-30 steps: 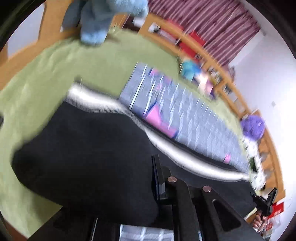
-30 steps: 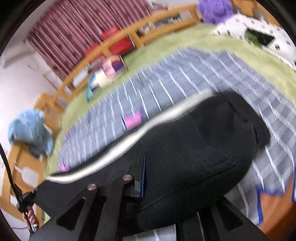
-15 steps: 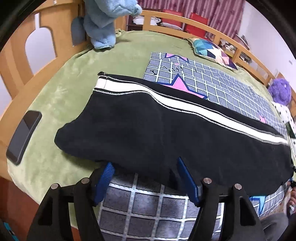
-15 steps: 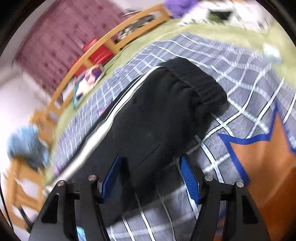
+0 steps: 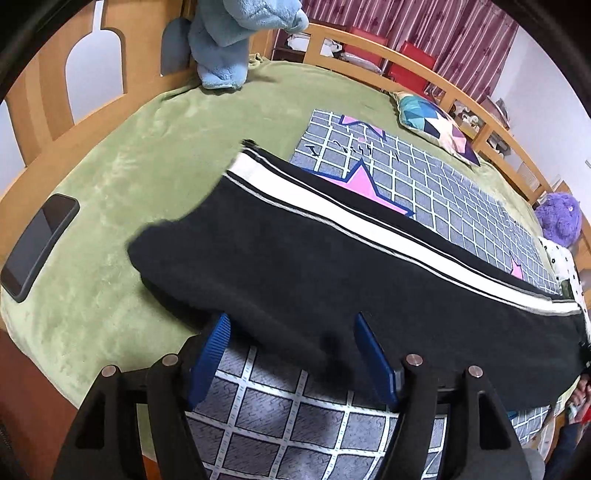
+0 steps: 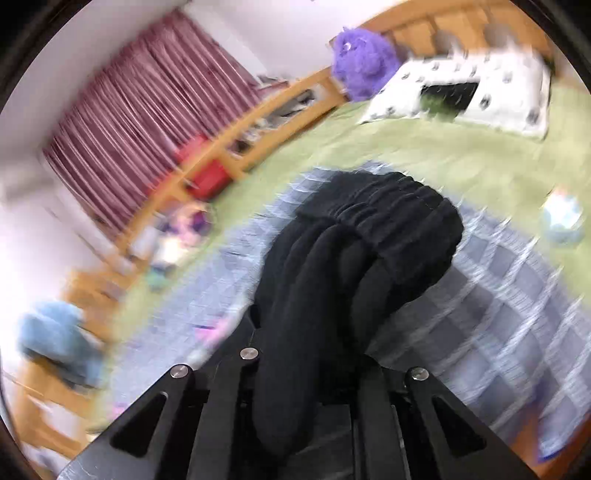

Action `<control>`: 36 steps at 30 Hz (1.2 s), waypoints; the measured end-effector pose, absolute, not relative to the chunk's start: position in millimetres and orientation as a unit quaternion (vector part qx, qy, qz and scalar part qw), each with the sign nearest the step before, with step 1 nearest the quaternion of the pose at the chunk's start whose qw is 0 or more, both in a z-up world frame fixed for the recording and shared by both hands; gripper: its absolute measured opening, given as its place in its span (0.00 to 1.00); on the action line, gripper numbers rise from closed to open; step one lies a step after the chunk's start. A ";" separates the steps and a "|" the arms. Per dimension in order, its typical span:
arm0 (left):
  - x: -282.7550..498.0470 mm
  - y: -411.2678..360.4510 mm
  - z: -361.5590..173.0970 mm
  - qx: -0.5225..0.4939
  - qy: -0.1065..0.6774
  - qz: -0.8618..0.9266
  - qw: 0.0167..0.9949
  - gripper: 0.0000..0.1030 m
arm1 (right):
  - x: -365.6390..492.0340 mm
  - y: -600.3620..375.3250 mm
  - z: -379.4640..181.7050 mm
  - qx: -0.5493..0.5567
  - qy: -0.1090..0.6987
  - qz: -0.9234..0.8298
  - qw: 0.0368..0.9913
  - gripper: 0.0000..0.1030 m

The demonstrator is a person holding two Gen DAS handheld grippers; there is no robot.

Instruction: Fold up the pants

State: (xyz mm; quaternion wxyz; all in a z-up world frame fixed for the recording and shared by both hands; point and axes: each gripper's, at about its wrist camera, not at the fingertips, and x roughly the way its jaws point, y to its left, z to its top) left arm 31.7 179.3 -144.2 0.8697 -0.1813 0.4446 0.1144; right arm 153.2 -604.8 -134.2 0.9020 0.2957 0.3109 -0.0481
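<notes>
Black pants with a white side stripe lie lengthwise across the grey checked blanket on the bed. My left gripper is open, its blue pads at the near edge of the pants, holding nothing. In the blurred right wrist view, my right gripper is shut on the pants at the waistband end, and the bunched black fabric with its elastic band rises between the fingers above the blanket.
A black phone lies on the green bedspread at left. A blue plush and wooden bed rail stand behind. A patterned cushion, purple plush and dotted pillow lie farther along.
My left gripper let go of the pants, opened and now rests at their near edge. My right gripper opened, then closed on the waistband end and lifted it, bunching the fabric.
</notes>
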 end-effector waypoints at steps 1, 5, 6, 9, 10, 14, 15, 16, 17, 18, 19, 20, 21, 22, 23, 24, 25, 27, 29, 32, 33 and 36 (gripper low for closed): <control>31.8 180.2 -145.1 -0.179 0.443 0.117 0.871 0.66 | 158.9 -610.4 -148.4 0.292 0.344 -0.055 0.891 0.20; 26.4 188.9 -148.6 -0.177 0.444 0.123 0.870 0.66 | 153.9 -617.2 -198.0 0.294 0.455 -0.048 0.839 0.22; 23.4 192.9 -148.6 -0.181 0.444 0.126 0.869 0.66 | 144.0 -616.4 -197.9 0.292 0.449 -0.048 0.843 0.27; 13.4 204.7 -150.8 -0.189 0.446 0.142 0.863 0.66 | 116.8 -605.6 -178.4 0.257 0.433 -0.089 0.859 0.42; 9.6 209.4 -153.6 -0.195 0.448 0.143 0.861 0.66 | 108.5 -600.5 -170.9 0.245 0.429 -0.096 0.864 0.42; 4.2 224.7 -166.7 -0.215 0.449 0.135 0.857 0.66 | 77.5 -586.5 -148.2 0.234 0.425 -0.095 0.869 0.42; 4.3 230.5 -170.0 -0.226 0.446 0.132 0.856 0.66 | 71.6 -580.4 -144.7 0.231 0.425 -0.092 0.870 0.42; 5.0 238.0 -174.0 -0.244 0.440 0.128 0.855 0.66 | 68.1 -572.9 -139.8 0.225 0.427 -0.089 0.871 0.42; 6.3 245.5 -177.7 -0.260 0.433 0.125 0.854 0.66 | 54.3 -573.1 -134.5 0.219 0.428 -0.086 0.873 0.42; 8.5 252.4 -181.9 -0.277 0.427 0.123 0.852 0.66 | 52.2 -561.8 -129.3 0.211 0.430 -0.082 0.874 0.42; 13.3 261.4 -188.0 -0.299 0.423 0.116 0.847 0.64 | 55.3 -548.6 -122.5 0.200 0.433 -0.079 0.875 0.42; 17.6 266.9 -193.9 -0.315 0.423 0.109 0.843 0.64 | 57.0 -540.2 -119.3 0.191 0.435 -0.076 0.877 0.42; 23.9 272.3 -200.8 -0.331 0.424 0.102 0.837 0.64 | 54.5 -528.1 -113.4 0.184 0.435 -0.074 0.878 0.42; 27.4 274.3 -205.0 -0.337 0.424 0.099 0.835 0.64 | 53.1 -514.8 -107.1 0.179 0.434 -0.071 0.880 0.42; 32.2 276.5 -209.9 -0.342 0.423 0.096 0.834 0.64 | 51.0 -503.0 -101.3 0.176 0.432 -0.068 0.882 0.42; 35.5 277.3 -213.4 -0.341 0.419 0.097 0.836 0.60 | 50.7 -491.1 -96.3 0.173 0.430 -0.063 0.884 0.42; 36.2 277.2 -215.0 -0.335 0.415 0.102 0.840 0.42 | 51.2 -477.8 -91.5 0.170 0.427 -0.055 0.886 0.42; 35.0 279.7 -217.5 -0.313 0.408 0.111 0.850 0.26 | 55.4 -455.6 -86.2 0.166 0.426 -0.042 0.888 0.42; 26.4 285.8 -219.5 -0.324 0.395 0.097 0.854 0.25 | 60.2 -433.5 -84.0 0.159 0.432 -0.032 0.887 0.42; 22.7 293.9 -222.0 -0.342 0.394 0.080 0.849 0.29 | 63.6 -410.0 -82.3 0.147 0.441 -0.024 0.885 0.42; 23.1 298.7 -223.4 -0.357 0.394 0.077 0.844 0.30 | 63.4 -402.2 -80.5 0.146 0.441 -0.021 0.885 0.42; 30.0 300.3 -224.0 -0.372 0.399 0.071 0.835 0.34 | 66.3 -381.5 -77.6 0.151 0.442 -0.007 0.884 0.42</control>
